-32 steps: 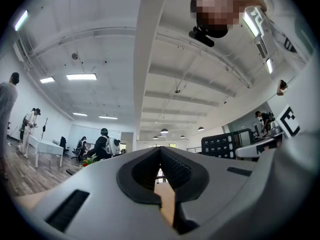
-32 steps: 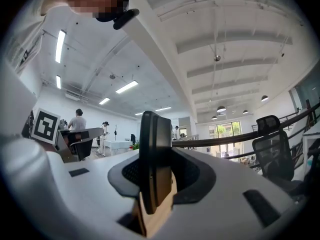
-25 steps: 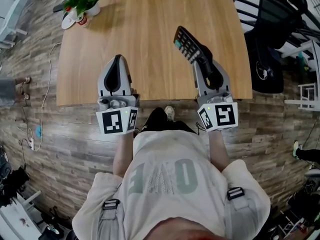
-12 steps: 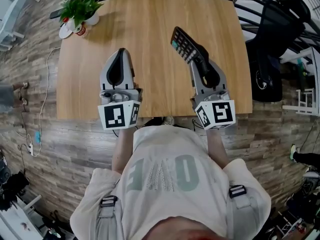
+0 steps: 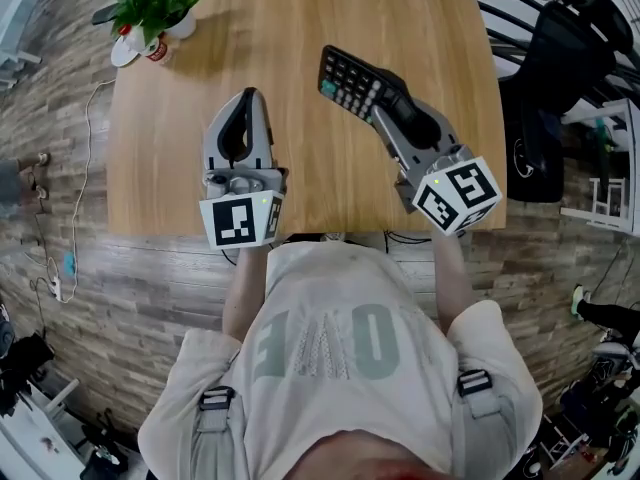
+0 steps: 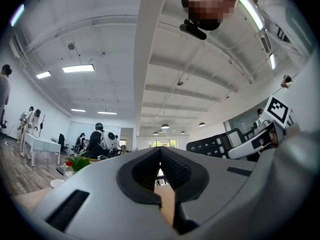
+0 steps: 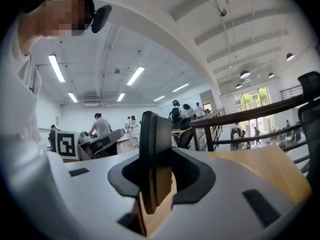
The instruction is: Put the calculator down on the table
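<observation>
A black calculator with grey keys hangs tilted above the wooden table, right of the middle. My right gripper is shut on its near end. In the right gripper view the calculator stands edge-on between the jaws of my right gripper. My left gripper hovers over the table's left half with its jaws together and nothing in them. From the left gripper view, my left gripper points slightly upward, and the calculator shows at the right.
A potted plant on a white saucer stands at the table's far left corner. Black chairs crowd the table's right side. A cable runs along the floor at the left. People stand in the room's background.
Both grippers have moved forward over the table. The right gripper has swung and rolled to the left, so the calculator now sits nearer the middle with its keys showing more.
</observation>
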Demonstrator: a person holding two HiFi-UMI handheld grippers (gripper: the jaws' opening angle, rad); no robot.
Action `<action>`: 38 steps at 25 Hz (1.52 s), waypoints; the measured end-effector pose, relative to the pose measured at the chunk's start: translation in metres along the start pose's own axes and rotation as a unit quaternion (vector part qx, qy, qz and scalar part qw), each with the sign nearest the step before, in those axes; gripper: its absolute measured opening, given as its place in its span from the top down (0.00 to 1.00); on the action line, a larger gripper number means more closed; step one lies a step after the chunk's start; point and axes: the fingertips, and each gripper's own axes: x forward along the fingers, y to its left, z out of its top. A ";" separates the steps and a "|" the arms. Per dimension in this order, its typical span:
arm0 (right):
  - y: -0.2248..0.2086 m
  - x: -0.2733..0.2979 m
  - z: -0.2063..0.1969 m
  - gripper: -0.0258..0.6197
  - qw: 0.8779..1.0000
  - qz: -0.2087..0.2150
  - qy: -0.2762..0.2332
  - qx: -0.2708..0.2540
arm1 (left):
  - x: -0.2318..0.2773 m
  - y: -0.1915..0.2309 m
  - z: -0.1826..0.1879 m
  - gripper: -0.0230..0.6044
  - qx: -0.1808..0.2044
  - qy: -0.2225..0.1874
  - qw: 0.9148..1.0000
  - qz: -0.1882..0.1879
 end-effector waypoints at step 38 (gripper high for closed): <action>0.032 0.086 -0.252 0.78 0.559 0.474 0.680 0.002 | 0.022 0.035 -0.125 0.95 0.032 0.149 0.988 0.031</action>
